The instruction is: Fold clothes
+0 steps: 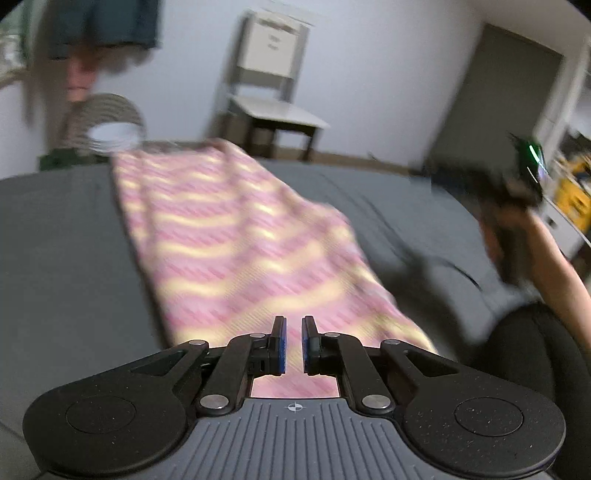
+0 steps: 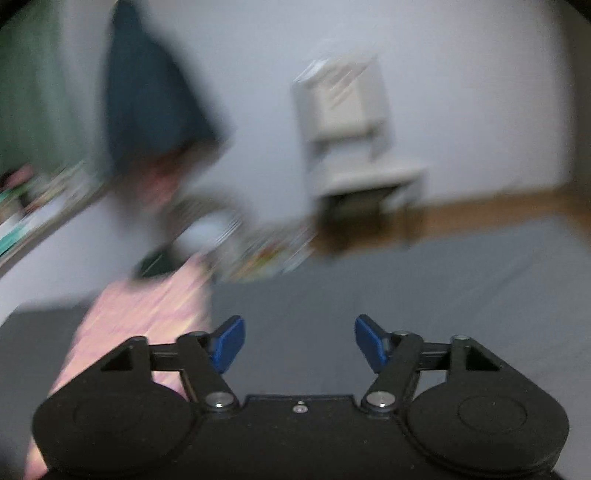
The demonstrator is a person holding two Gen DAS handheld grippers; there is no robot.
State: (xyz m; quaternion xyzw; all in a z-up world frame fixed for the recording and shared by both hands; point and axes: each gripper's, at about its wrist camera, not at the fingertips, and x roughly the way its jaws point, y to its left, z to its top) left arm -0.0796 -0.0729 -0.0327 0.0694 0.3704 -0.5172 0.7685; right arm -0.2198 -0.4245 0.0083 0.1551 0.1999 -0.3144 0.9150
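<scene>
Left gripper (image 1: 293, 345): pads drawn close, a narrow slit between them, nothing pinched in it as far as the left wrist view shows; it hangs just over the near end of the garment. Right gripper (image 2: 299, 343): fingers spread wide, empty, over bare bedding, with the garment off to its left. Both views are smeared by motion, the right one heavily.

The pink and yellow patterned garment (image 1: 236, 236) lies on the grey bed cover (image 1: 66, 236) as a long narrow strip, running from just under the left gripper away to the far edge. The left side is straight, the right side wavier. A strip that narrow suggests the sides are already turned in lengthwise, though no layers can be made out through the blur. Judged so, the end-to-end folds remain; the same shape would also fit a narrow piece simply laid flat.

To the right, the person's forearm (image 1: 554, 266) and other tool are seen well apart from the cloth.

Farther off: a round striped basket or hamper (image 1: 105, 122) at the far left edge of the bed, close by the garment's far end. Beyond it, a white chair (image 1: 273, 85) against the wall, dark clothing hanging (image 1: 107, 26) at upper left, and a grey door (image 1: 506, 99) to the right.

Nothing rests on the garment, and the bed to the right of it is open.
</scene>
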